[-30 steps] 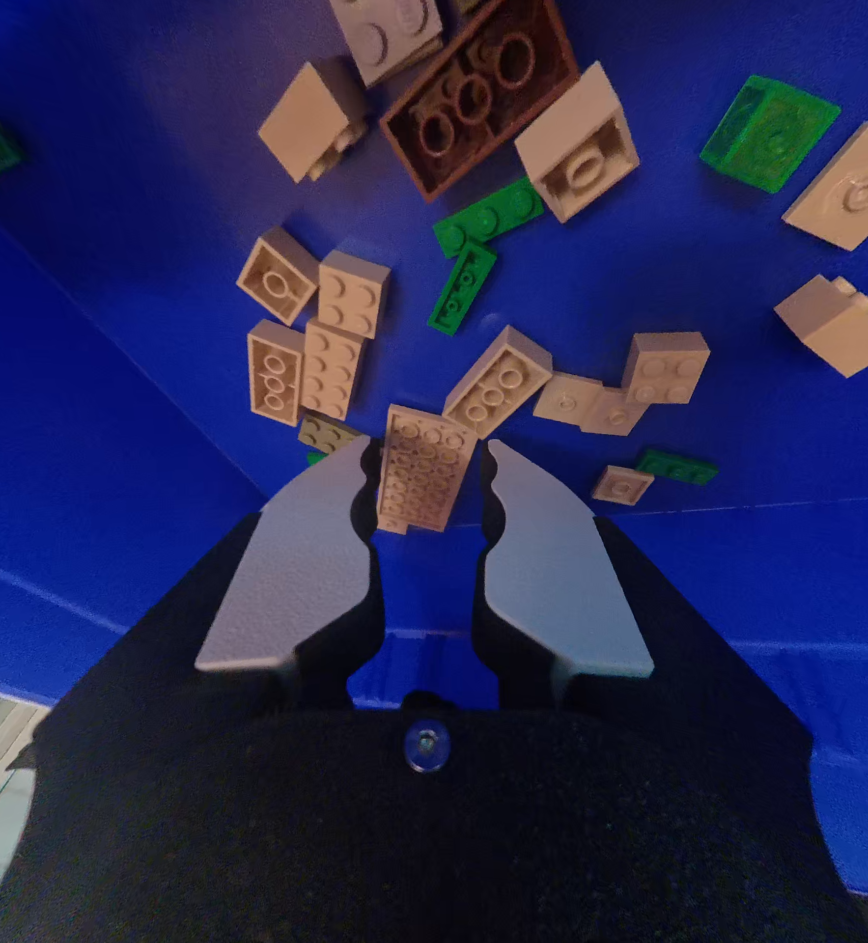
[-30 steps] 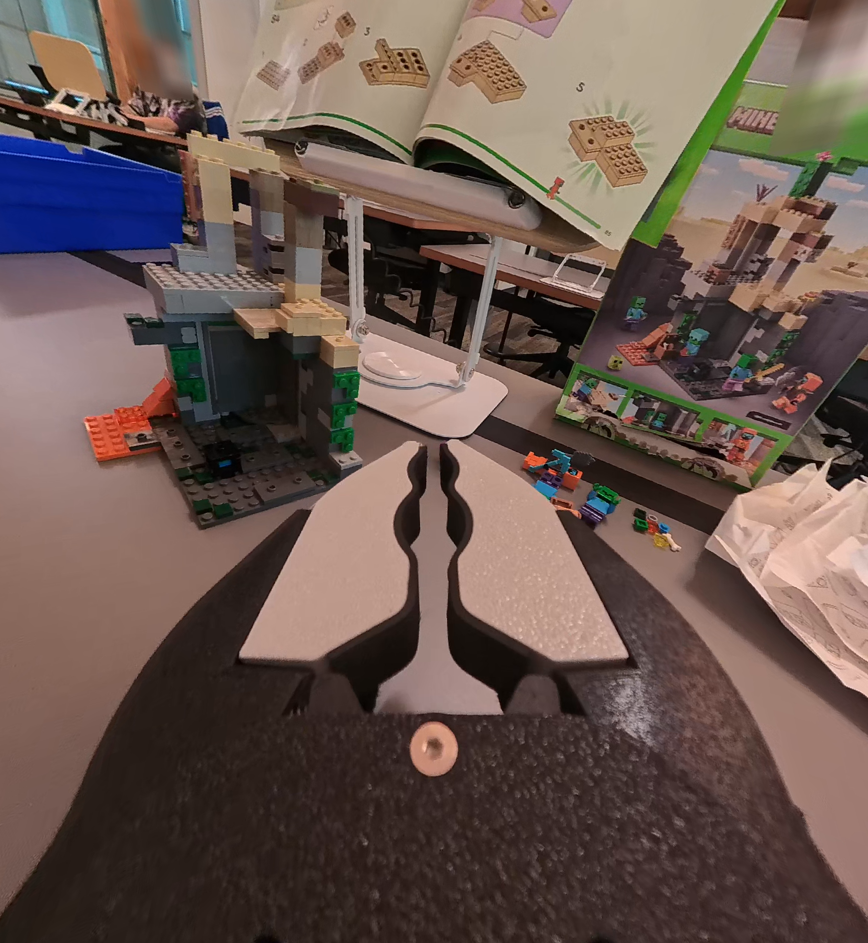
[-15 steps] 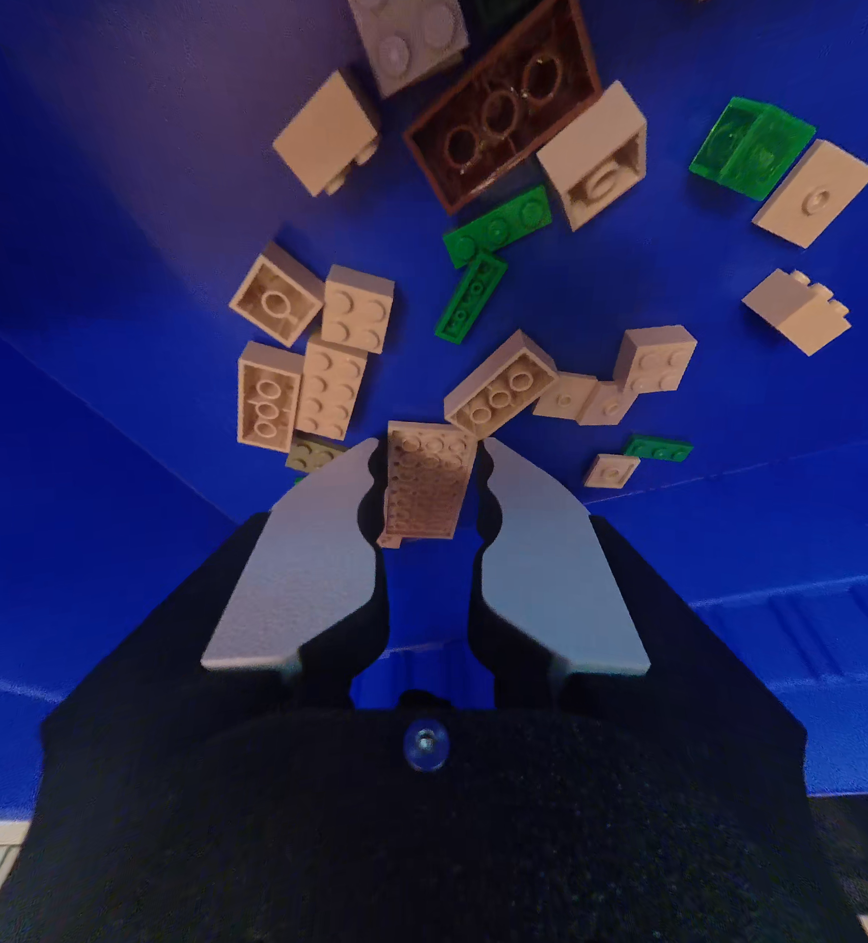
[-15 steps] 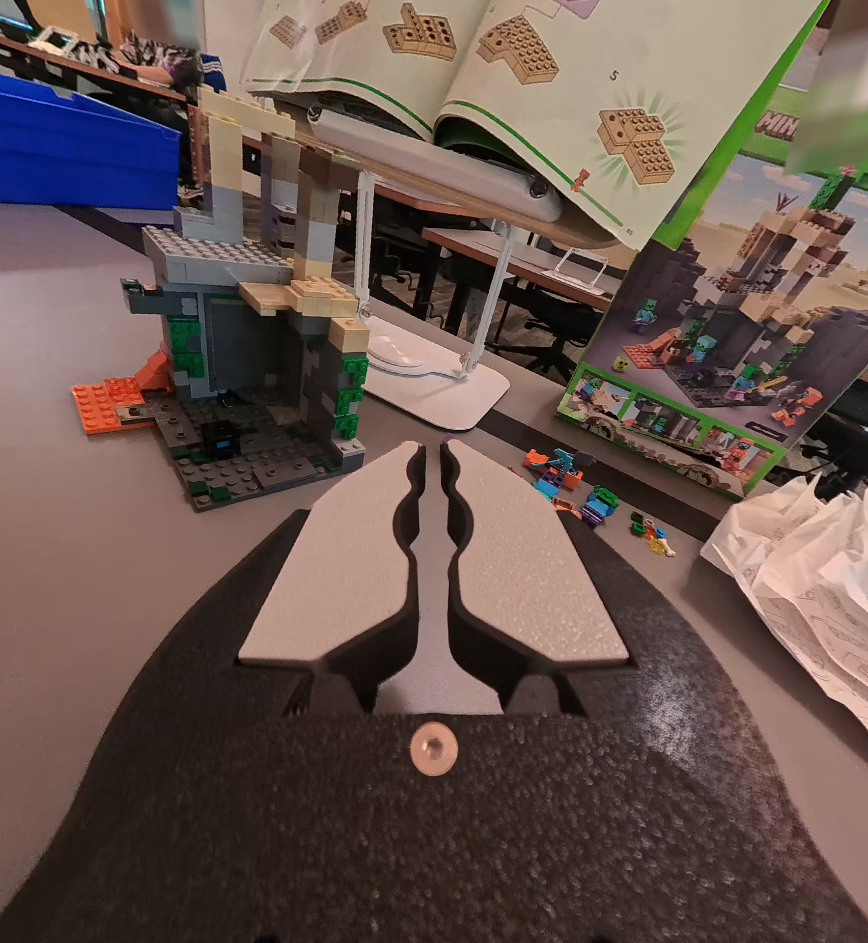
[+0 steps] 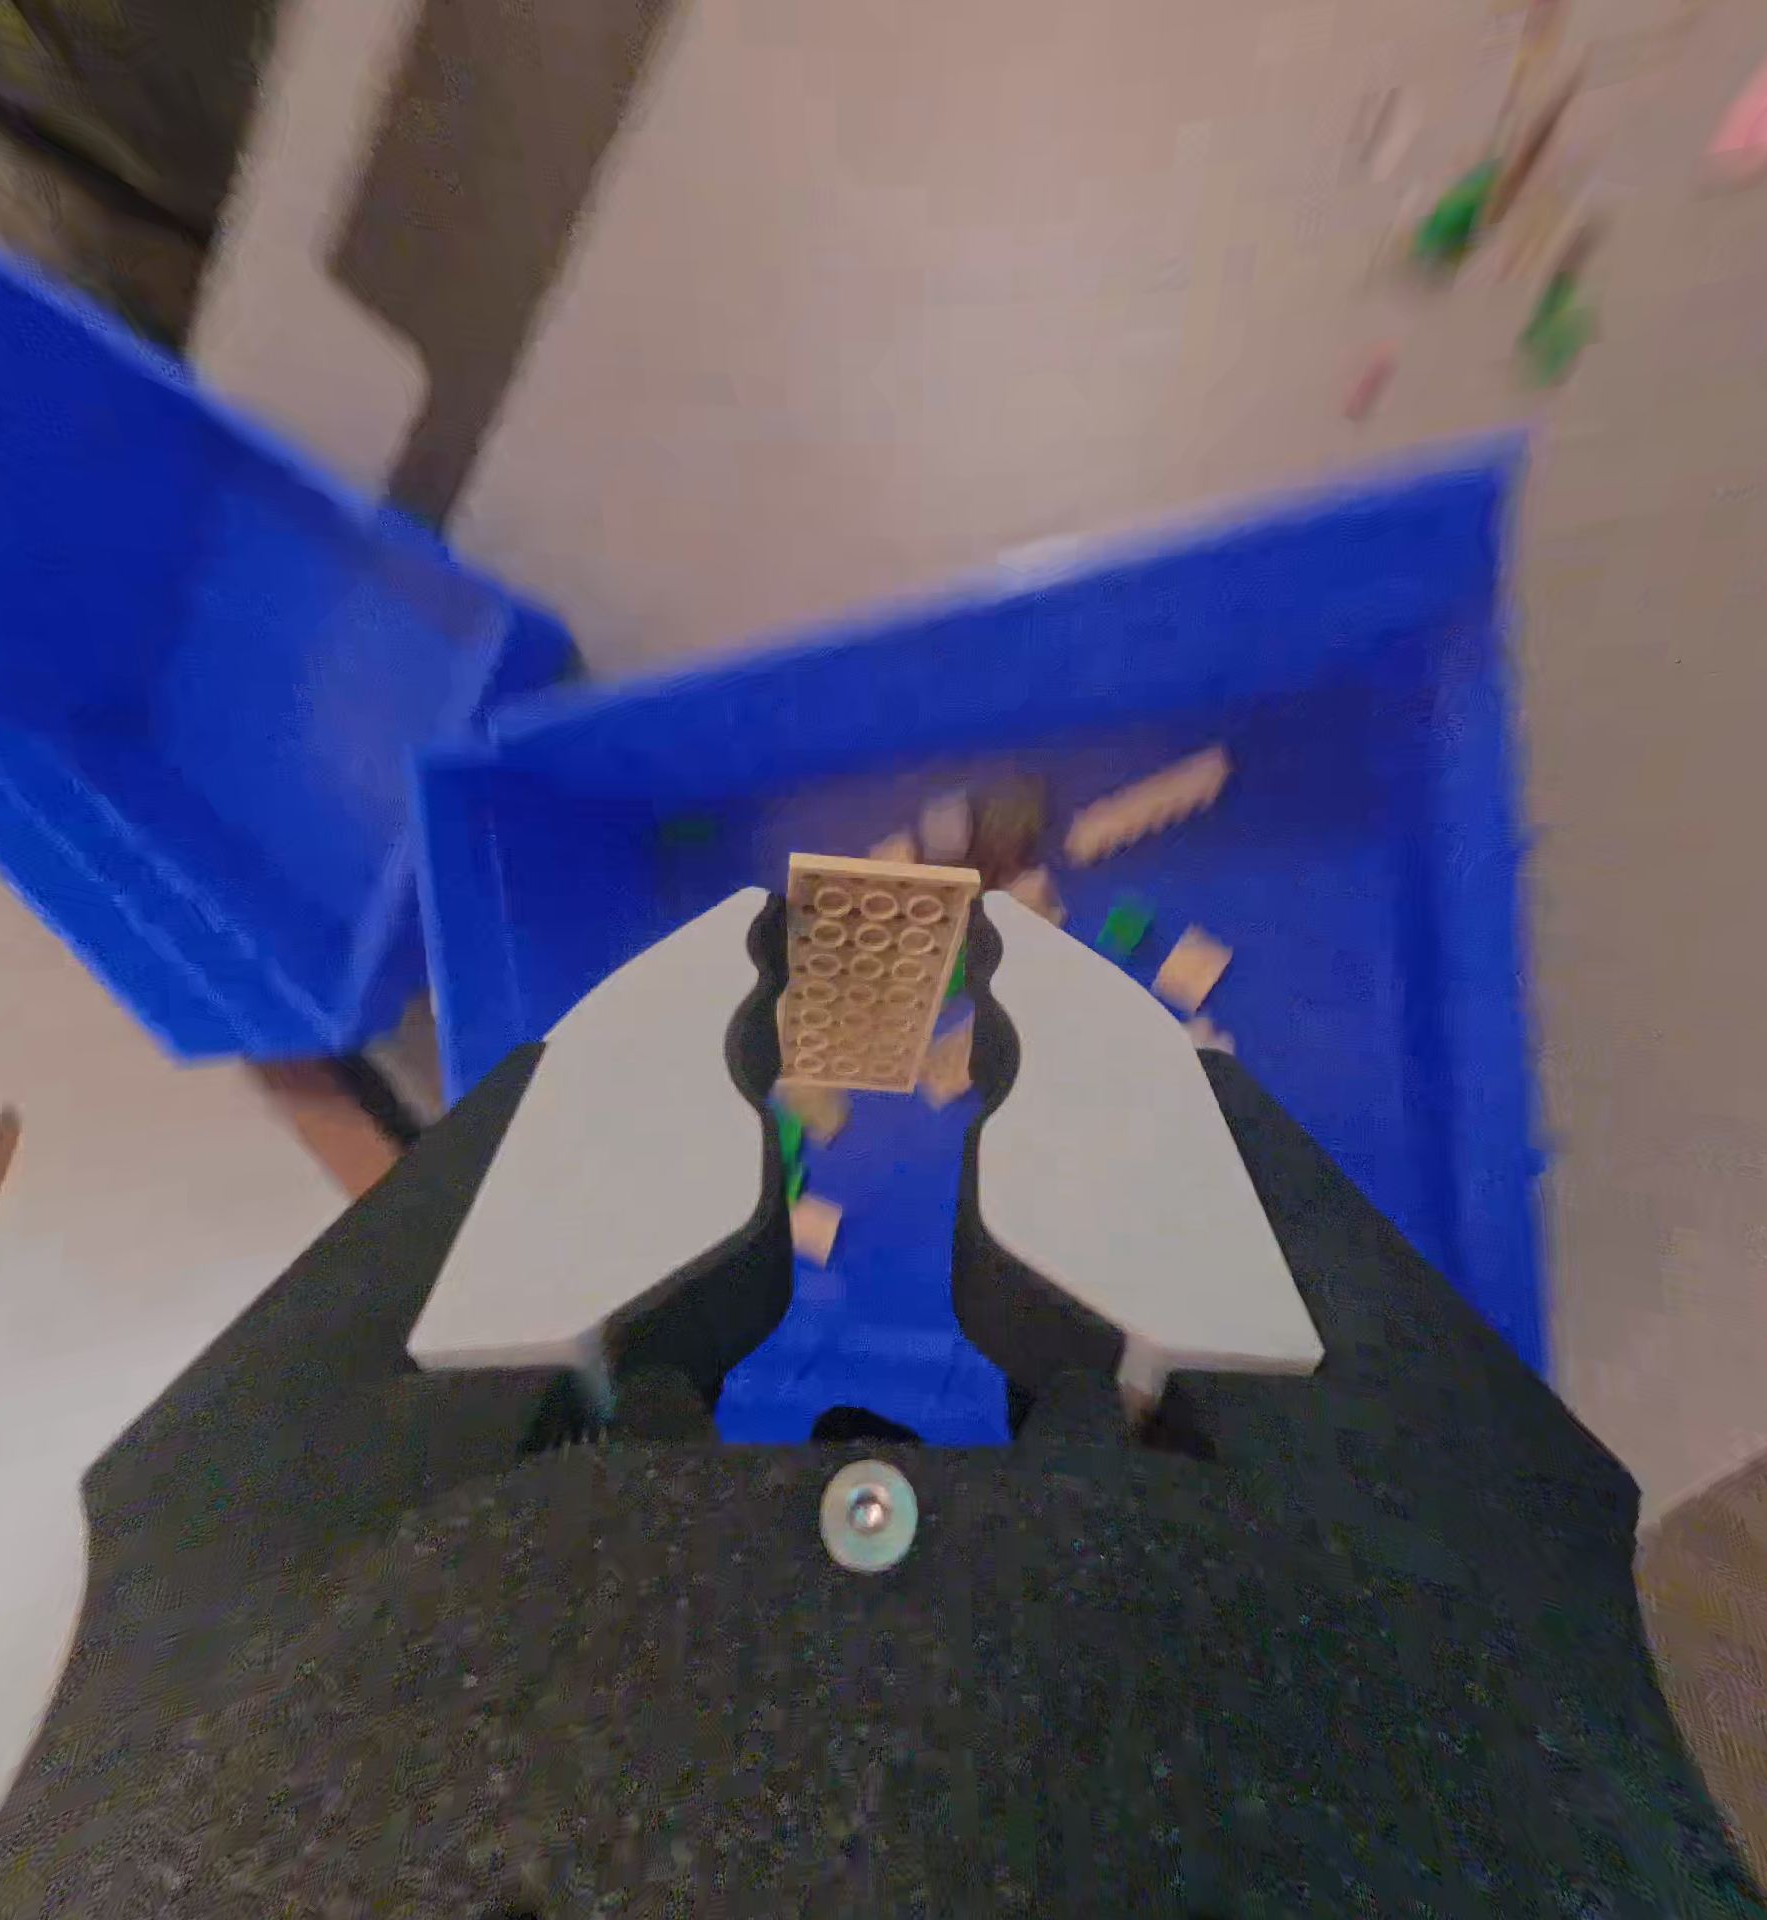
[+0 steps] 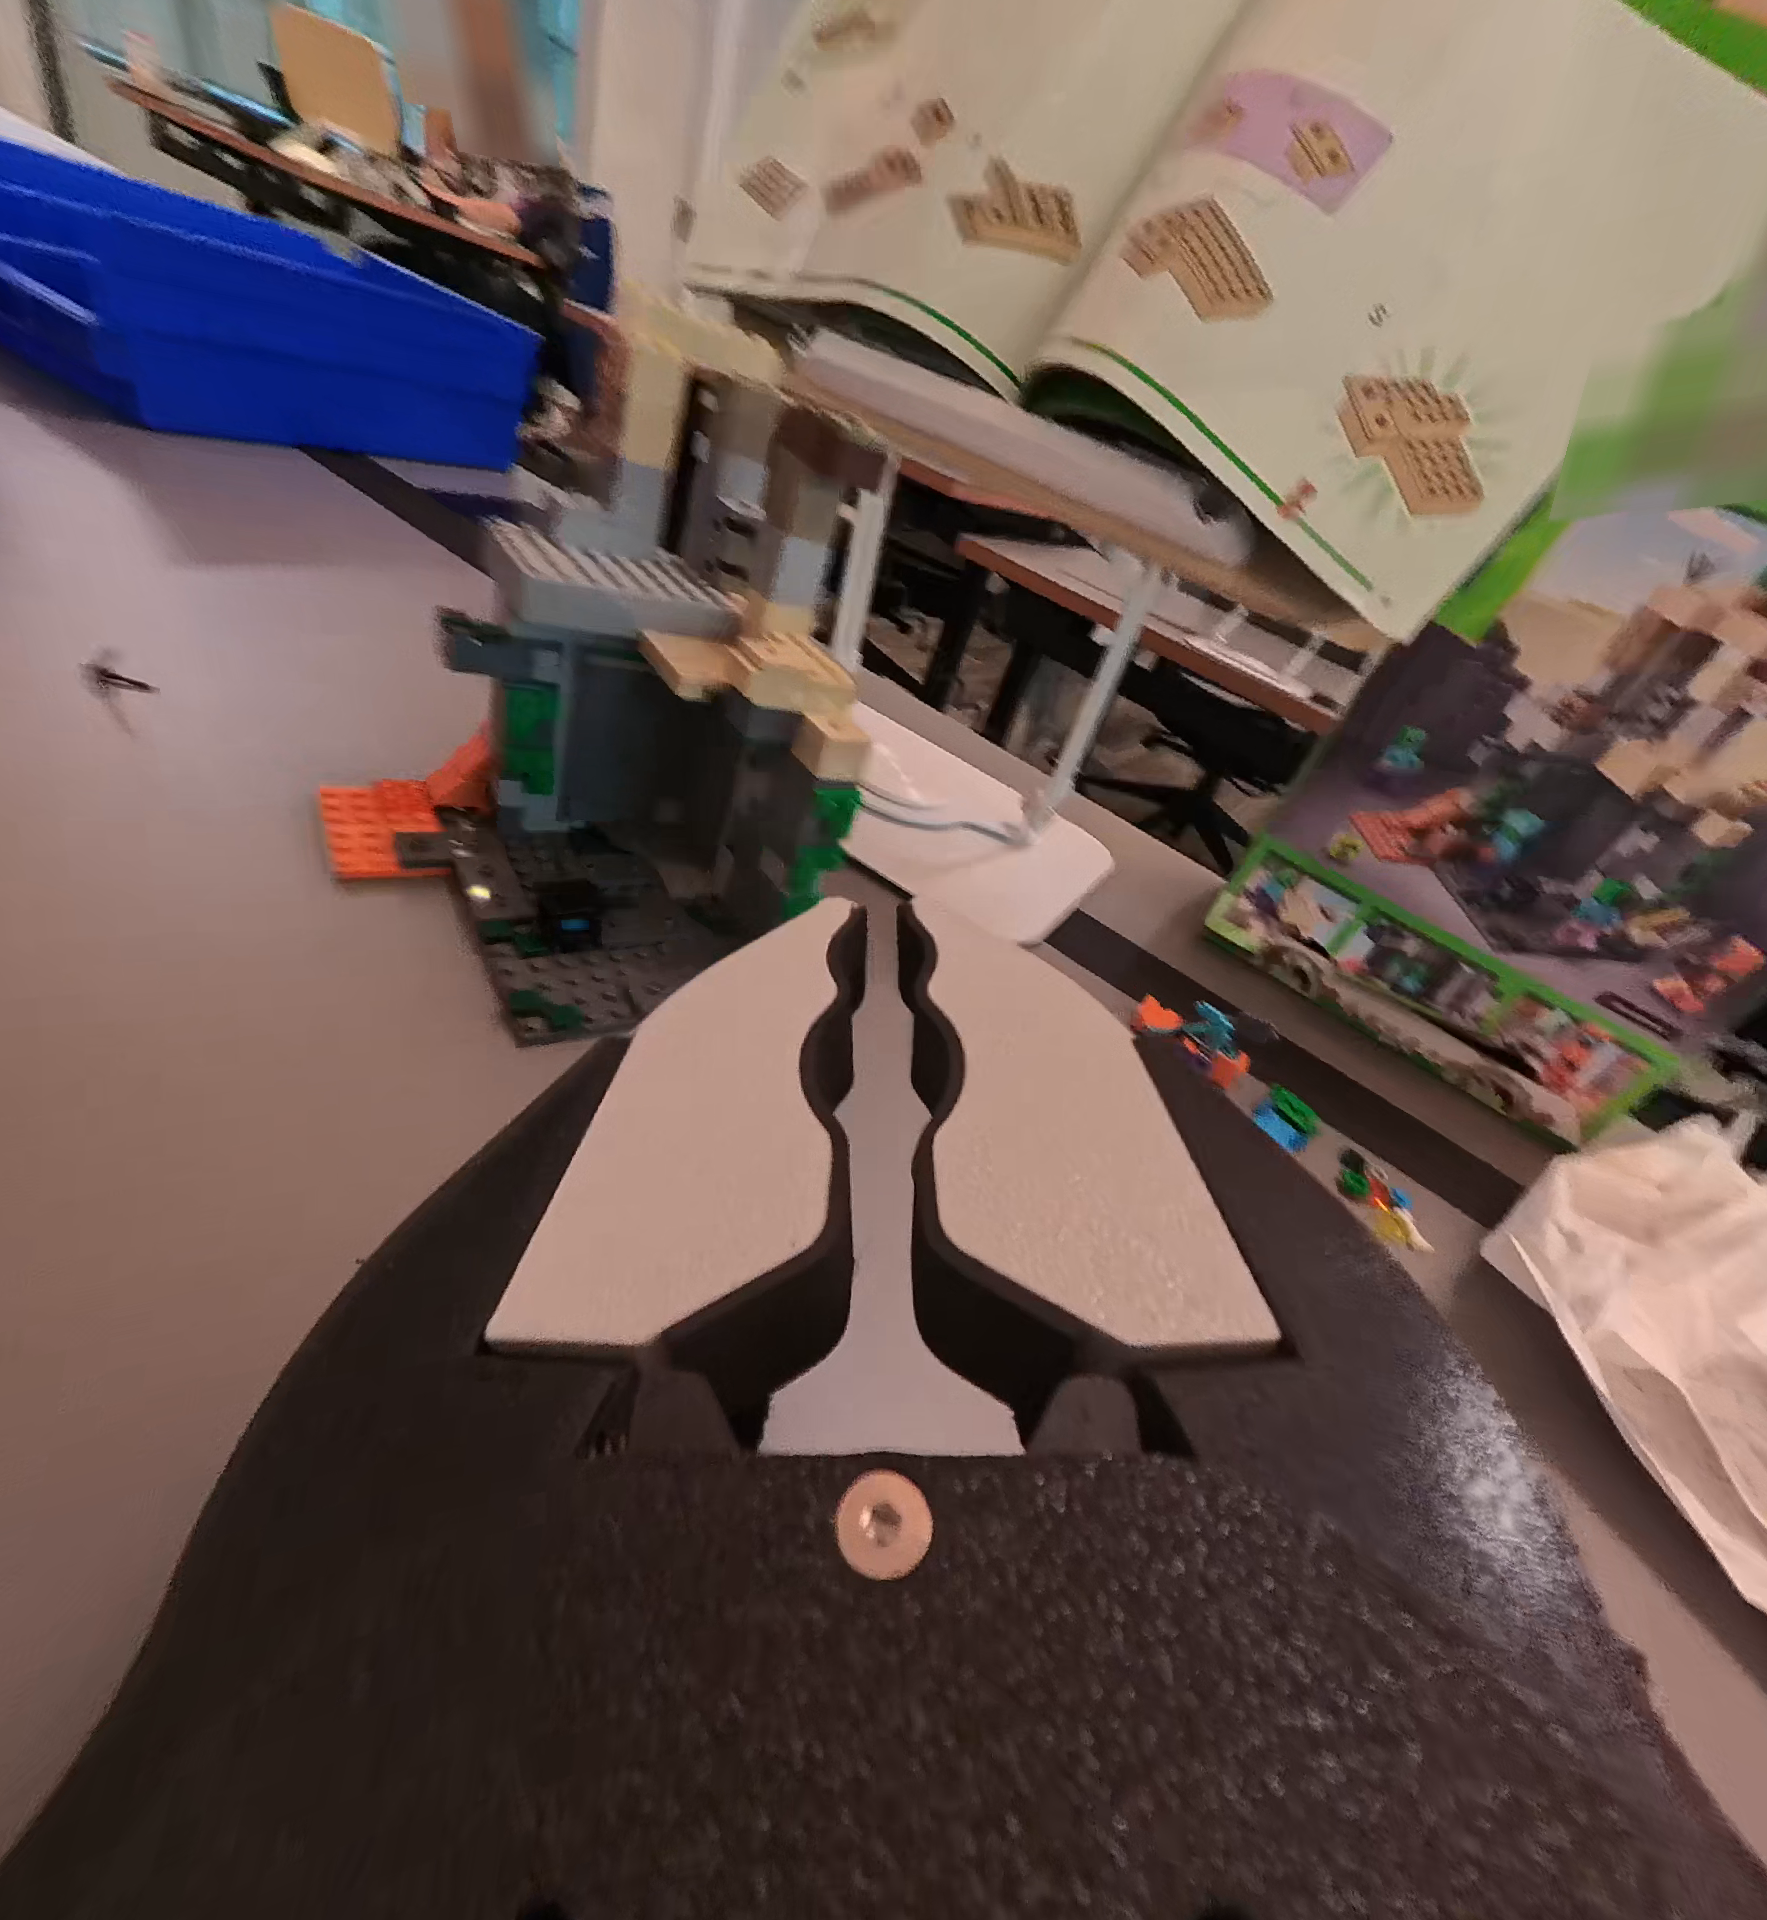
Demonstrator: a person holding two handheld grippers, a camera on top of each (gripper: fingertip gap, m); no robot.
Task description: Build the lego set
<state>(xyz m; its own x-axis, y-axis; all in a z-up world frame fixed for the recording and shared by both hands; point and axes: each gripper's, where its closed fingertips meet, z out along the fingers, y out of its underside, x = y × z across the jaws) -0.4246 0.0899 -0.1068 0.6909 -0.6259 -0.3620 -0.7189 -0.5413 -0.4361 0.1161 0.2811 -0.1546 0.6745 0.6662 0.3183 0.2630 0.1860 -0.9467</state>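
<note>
**Plate clamped above the bin**

Plate first: your left gripper (image 5: pixel 874 920) grasps a tan plate (image 5: pixel 874 987) by its long edges, near the fingertips. Its long axis runs straight ahead along the fingers, and its ringed underside faces the camera. It hangs over a blue bin (image 5: pixel 1378 790) strewn with tan and green bricks, blurred by motion. A second blue bin (image 5: pixel 162 769) sits just beside it to the left, both on a pale grey table (image 5: pixel 1066 260).

Your right gripper (image 6: pixel 881 914) is clenched on nothing, only a thin slit between the fingertips. Ahead of it stands the partly built model (image 6: pixel 650 727) on the grey table (image 6: pixel 183 987). An open instruction booklet (image 6: pixel 1222 208) rests on a white stand (image 6: pixel 972 852); its pages carry printing that I leave unread. To the right stands the printed set box (image 6: pixel 1585 883), with small loose pieces (image 6: pixel 1284 1112) and crumpled white paper (image 6: pixel 1689 1299) nearer you. Desks fill the room behind.
</note>
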